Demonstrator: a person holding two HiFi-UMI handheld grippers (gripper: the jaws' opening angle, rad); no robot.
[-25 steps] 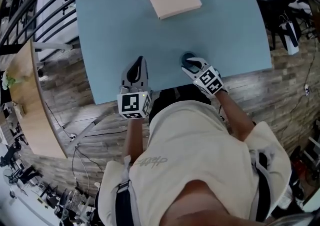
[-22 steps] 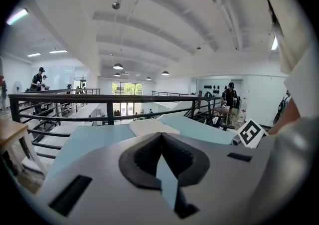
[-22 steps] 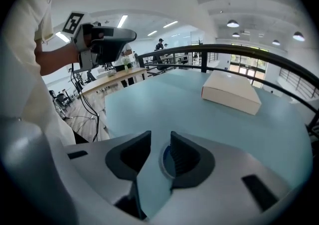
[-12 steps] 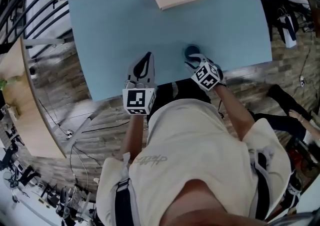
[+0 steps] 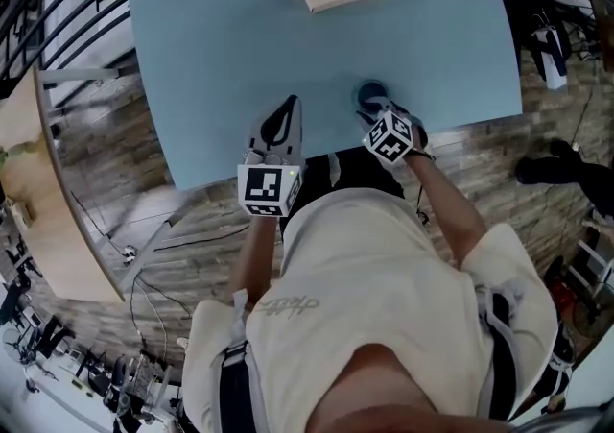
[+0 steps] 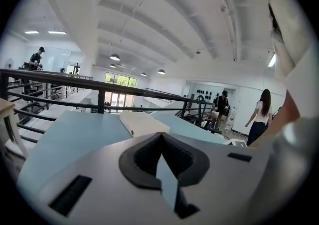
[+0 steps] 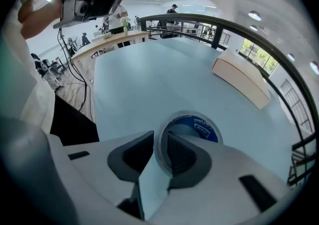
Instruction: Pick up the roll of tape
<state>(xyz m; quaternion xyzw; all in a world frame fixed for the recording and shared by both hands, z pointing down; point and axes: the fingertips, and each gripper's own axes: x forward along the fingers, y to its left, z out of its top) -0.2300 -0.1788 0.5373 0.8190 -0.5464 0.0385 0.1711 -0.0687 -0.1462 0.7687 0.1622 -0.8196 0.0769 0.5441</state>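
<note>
Blue tape (image 7: 197, 126) between closing jaws (seemingly loose)

Roll of tape (image 5: 370, 93): one item, a small round roll, dark blue-grey from the head view. From the right gripper view (image 7: 199, 126) it shows a pale, glossy outer winding around a blue core with white print too small to read. Pose: flat on its side face, hollow centre up. Location: on the pale blue desk (image 5: 240, 37), close to the desk's near edge and right of that edge's middle, well clear of the far edge. State: resting on the desk, not lifted; its near wall stands between the jaws of the right gripper (image 7: 159, 136), which are closing, one pad outside the winding, one inside the core.
</note>
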